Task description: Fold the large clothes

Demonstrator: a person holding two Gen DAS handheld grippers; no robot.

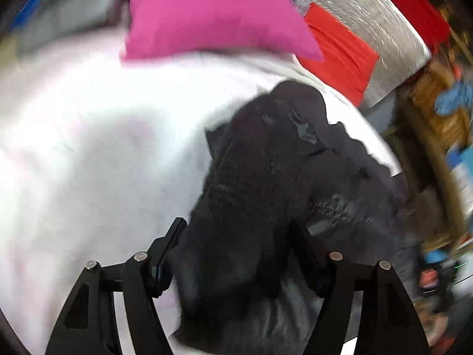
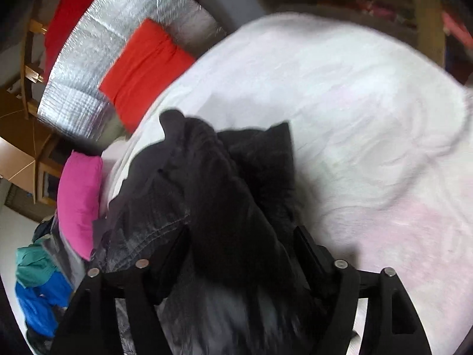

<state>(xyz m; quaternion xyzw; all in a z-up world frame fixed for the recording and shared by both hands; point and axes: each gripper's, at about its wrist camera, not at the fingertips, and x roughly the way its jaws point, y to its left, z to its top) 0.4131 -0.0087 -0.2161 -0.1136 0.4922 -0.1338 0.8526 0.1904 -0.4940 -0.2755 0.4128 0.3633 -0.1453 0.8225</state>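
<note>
a: what surface is the work sitting on, taking the white bedsheet [image 1: 88, 162] as the reference?

b: the white bedsheet is covering a broad, softly rumpled surface and is filling most of both wrist views. beyond its far edge a silver quilted foil sheet [image 2: 97, 59] is lying, crinkled and reflective. a red folded cloth [image 2: 142, 71] is resting on that foil, just beside the sheet's edge. a pink cushion [image 1: 212, 11] is sitting at the sheet's edge. wooden furniture [image 2: 26, 136] is standing past the foil, and a blue and teal heap of fabric [image 2: 38, 281] is lying off the sheet, below the cushion in the right wrist view.

a: where is the task item?

b: the black garment [image 1: 266, 162] is lying bunched on the white bedsheet. it is showing two textures: a dark knitted or ribbed part and a smoother, faintly shiny part with stitched seams. its outline is irregular, with a peaked fold pointing away from the cameras.

a: what are the claws doing?

b: the left gripper [image 1: 236, 230] is standing with fingers apart, a fold of the garment lying between them; whether the pads are pressing on it cannot be told. the right gripper [image 2: 242, 233] is likewise spread, garment fabric between the fingers, contact unclear.

a: any writing?

b: none is readable; both views are motion-blurred.
</note>
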